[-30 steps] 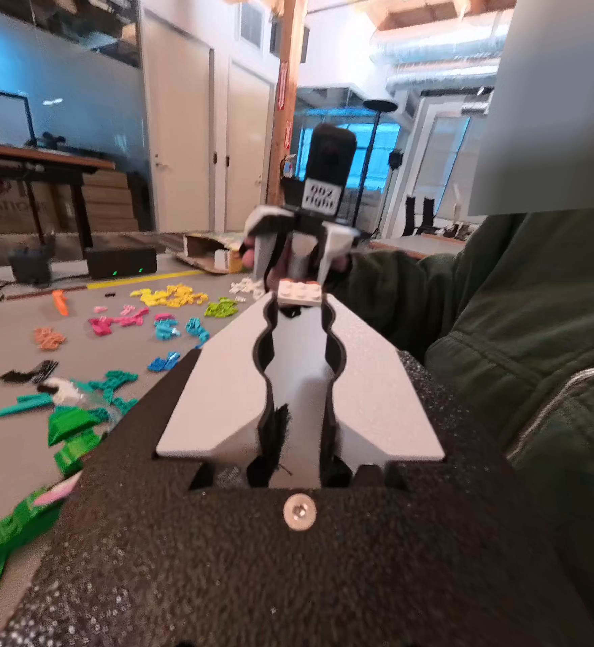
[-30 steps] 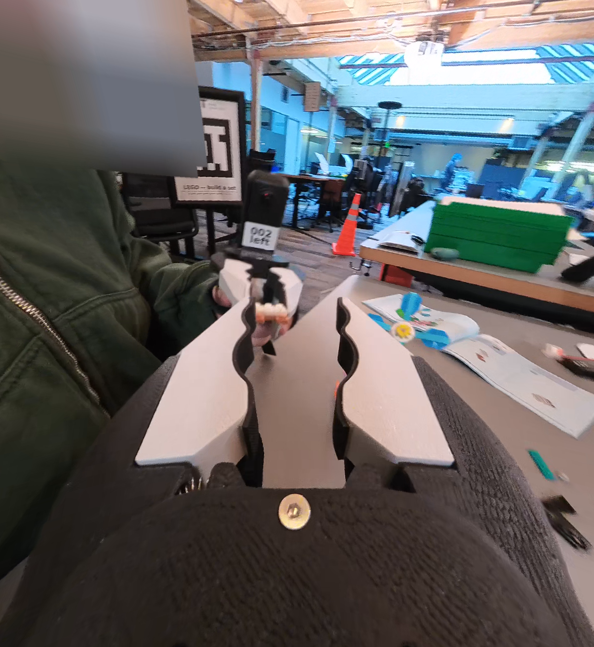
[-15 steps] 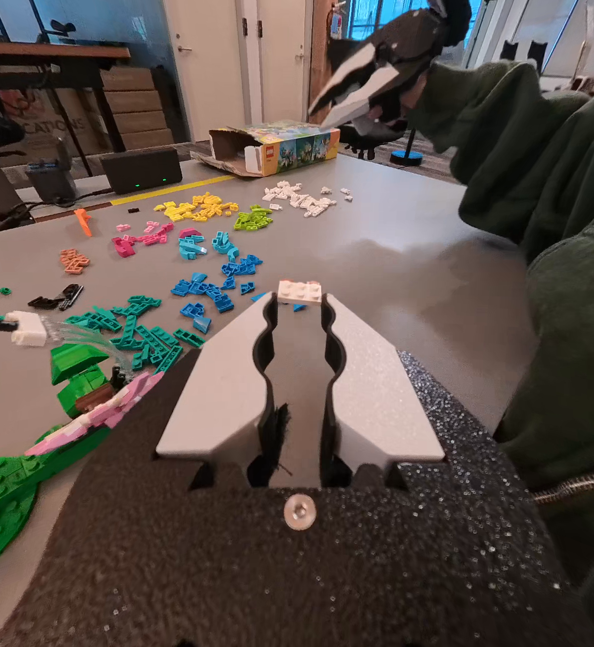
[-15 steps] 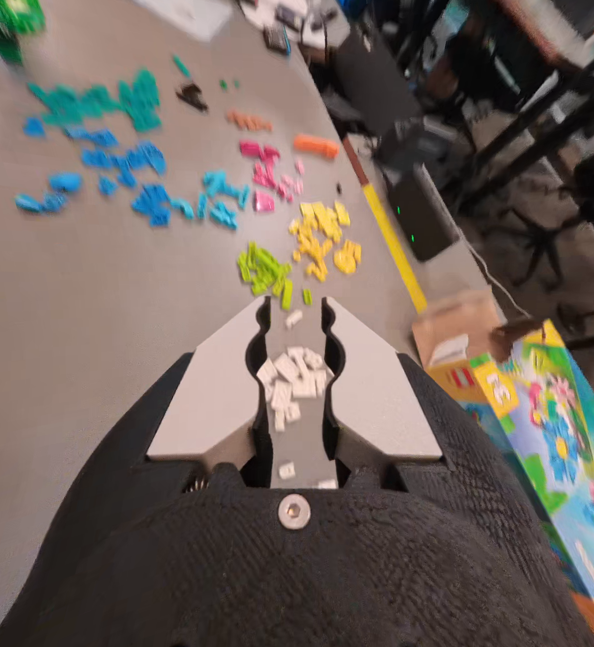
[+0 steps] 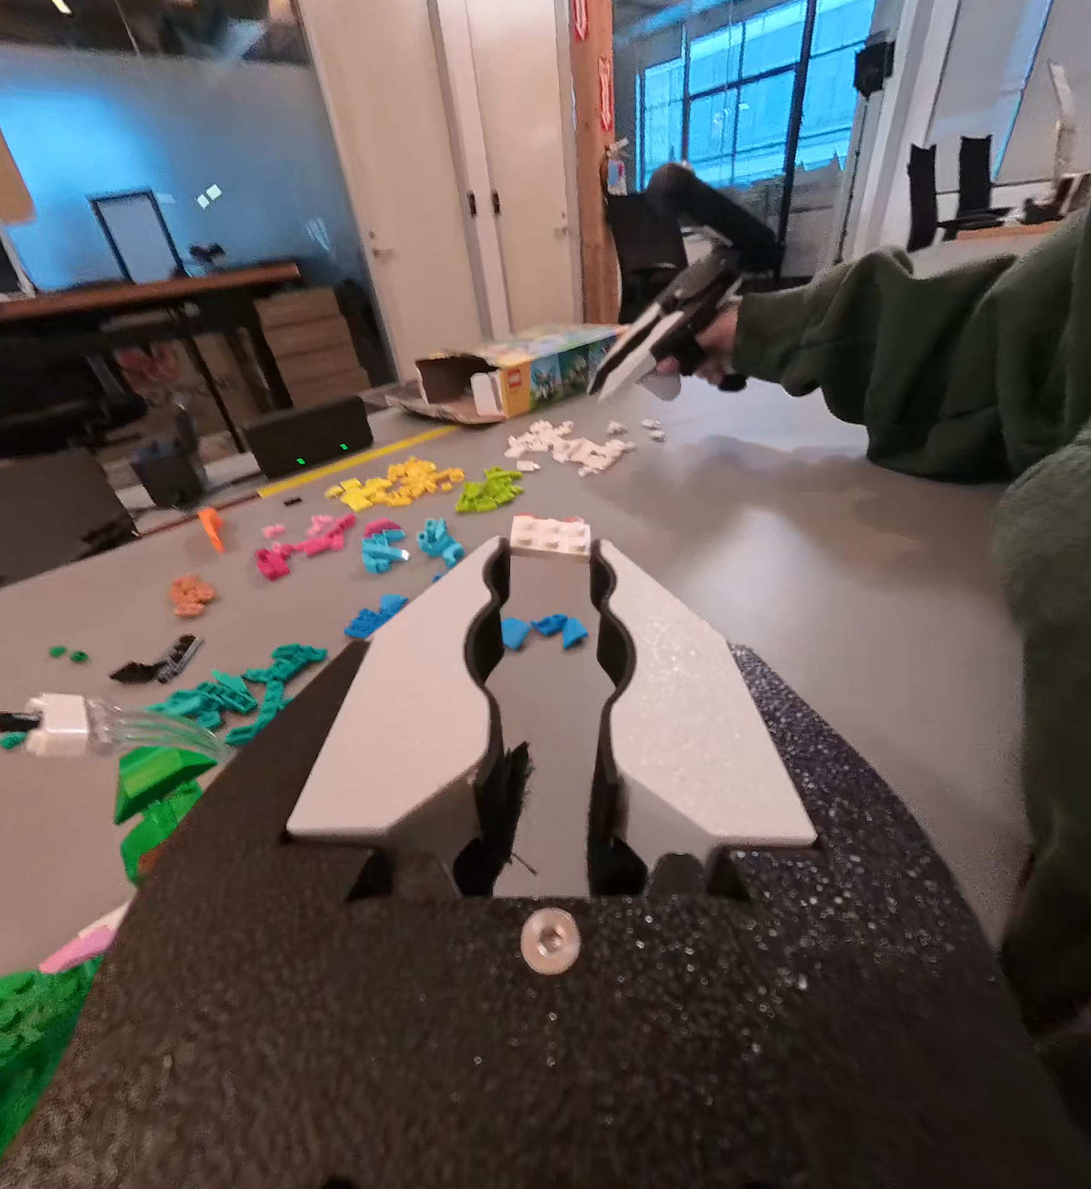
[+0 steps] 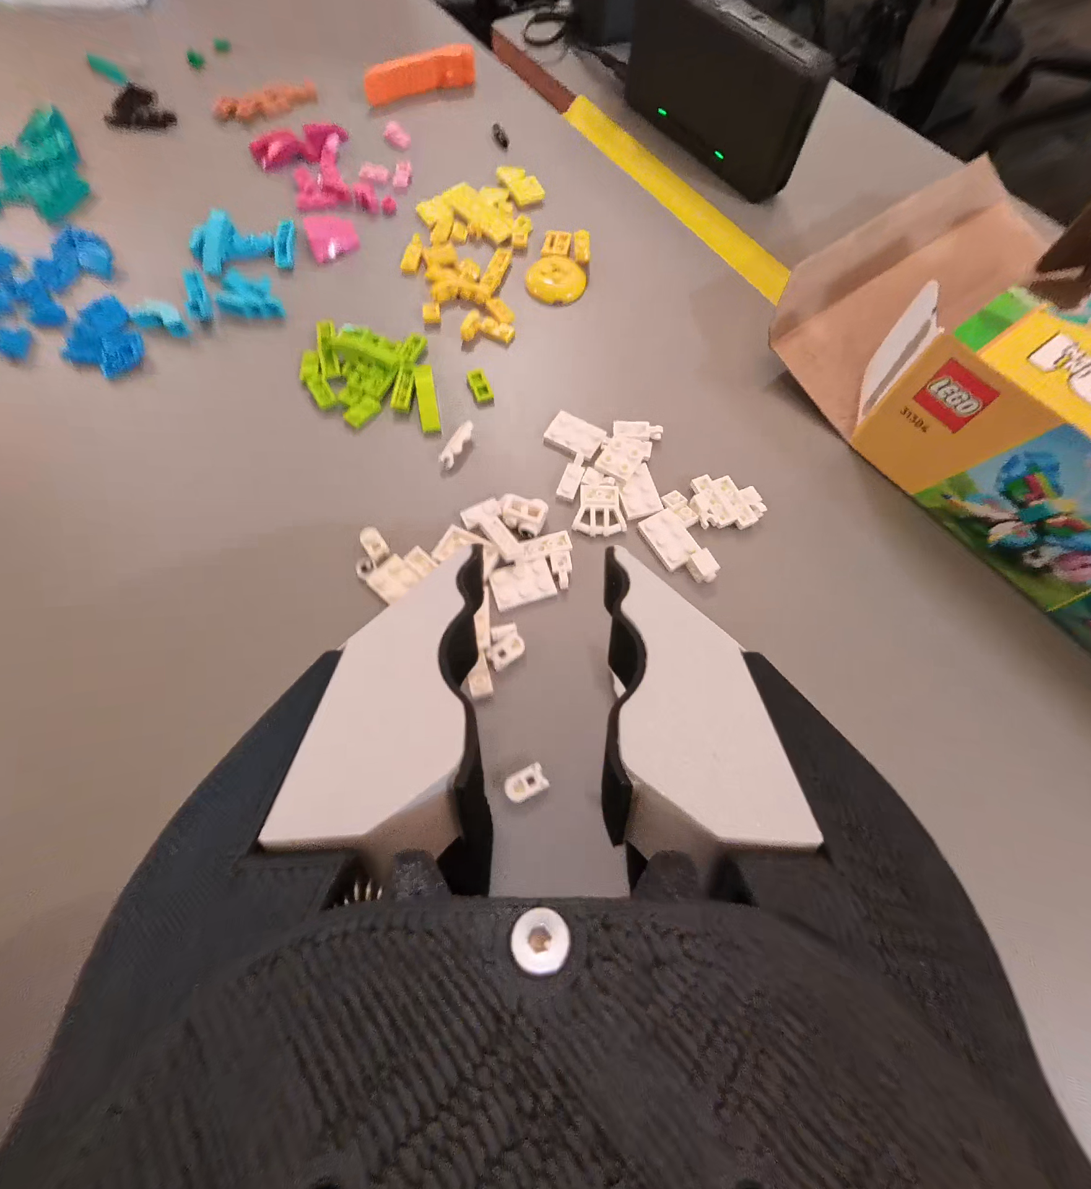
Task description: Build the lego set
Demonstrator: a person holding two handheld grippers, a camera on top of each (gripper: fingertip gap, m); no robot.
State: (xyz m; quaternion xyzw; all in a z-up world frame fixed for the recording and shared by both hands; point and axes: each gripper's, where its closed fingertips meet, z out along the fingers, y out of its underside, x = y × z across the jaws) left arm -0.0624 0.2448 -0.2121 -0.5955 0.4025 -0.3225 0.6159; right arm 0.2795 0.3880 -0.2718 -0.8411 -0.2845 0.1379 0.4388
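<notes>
My left gripper (image 5: 549, 547) is shut on a small white plate (image 5: 550, 535) with a reddish piece under it, held above the grey table (image 5: 787, 579). My right gripper (image 6: 543, 556) is open and empty, tilted down just above the pile of white pieces (image 6: 594, 508). One white plate (image 6: 522, 587) lies between its fingertips. In the left wrist view the right gripper (image 5: 620, 370) hangs over the same white pile (image 5: 568, 445) at the far side. A green built base (image 5: 2, 1055) with a pink petal lies at the lower left.
Sorted piles lie on the table: yellow (image 6: 485, 244), lime (image 6: 369, 373), pink (image 6: 318, 174), light blue (image 6: 234, 276), blue (image 6: 47, 302), teal (image 5: 240, 695). The set's open box (image 6: 993, 424) stands right of the white pile. A black device (image 6: 723, 83) and an orange tool (image 6: 417, 72) lie beyond. The tips of one gripper are about 40 cm away from the tips of the other. My right tips are about 50 cm from the green built base (image 5: 2, 1055), my left tips only 20 cm.
The right gripper swung away from the left gripper, over the table, and came down closer to the white pile. The left gripper kept its white plate and tilted toward the table.
</notes>
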